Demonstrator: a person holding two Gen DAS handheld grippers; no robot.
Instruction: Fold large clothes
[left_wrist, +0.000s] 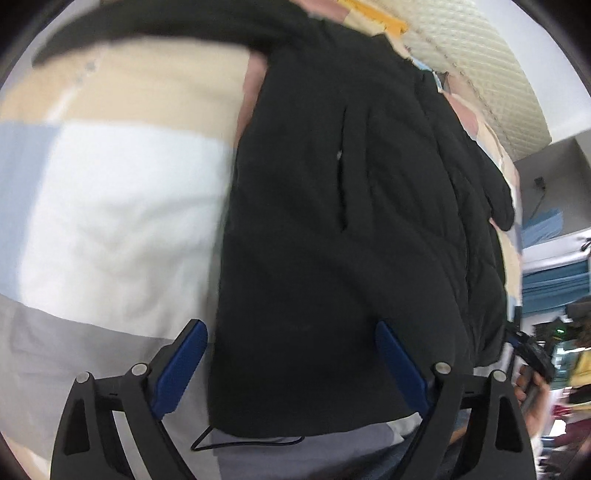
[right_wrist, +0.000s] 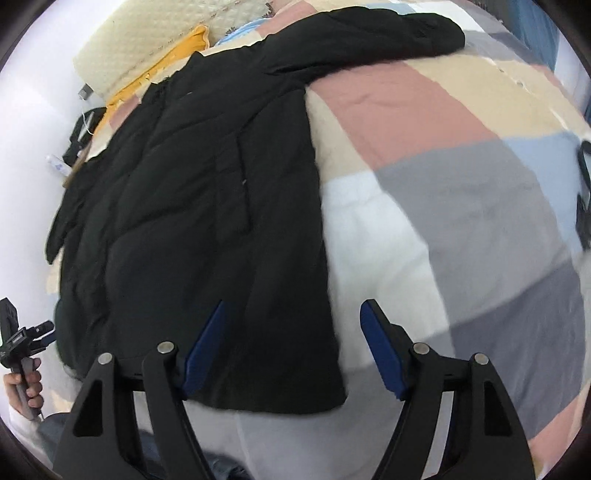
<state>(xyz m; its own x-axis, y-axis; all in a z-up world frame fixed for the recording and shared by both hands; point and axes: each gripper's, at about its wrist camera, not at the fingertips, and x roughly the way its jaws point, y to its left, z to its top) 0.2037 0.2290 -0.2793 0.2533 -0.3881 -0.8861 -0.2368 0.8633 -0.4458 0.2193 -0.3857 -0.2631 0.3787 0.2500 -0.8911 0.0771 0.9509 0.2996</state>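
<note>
Black padded jacket (right_wrist: 207, 206) lay spread flat on the bed's patchwork quilt (right_wrist: 461, 177), one sleeve stretched toward the far right. Left hand-held gripper (left_wrist: 291, 365) and right hand-held gripper (right_wrist: 291, 347) both spread wide, holding nothing, over the jacket's near hem. No readable labels or writing.

My left tongs (left_wrist: 291, 365) stand wide apart above the near hem of the black jacket (left_wrist: 340, 236), with bare quilt (left_wrist: 110, 229) free from 9 to 11 o'clock. My right tongs (right_wrist: 291, 347) gape over the jacket's near corner (right_wrist: 192, 221), and open quilt (right_wrist: 461, 206) spreads from 12 to 3 o'clock. A sleeve crosses at 12 o'clock, the cream pillow (right_wrist: 140, 40) blocks the far end, and a thin black cable (left_wrist: 251, 441) lies by the hem.
</note>
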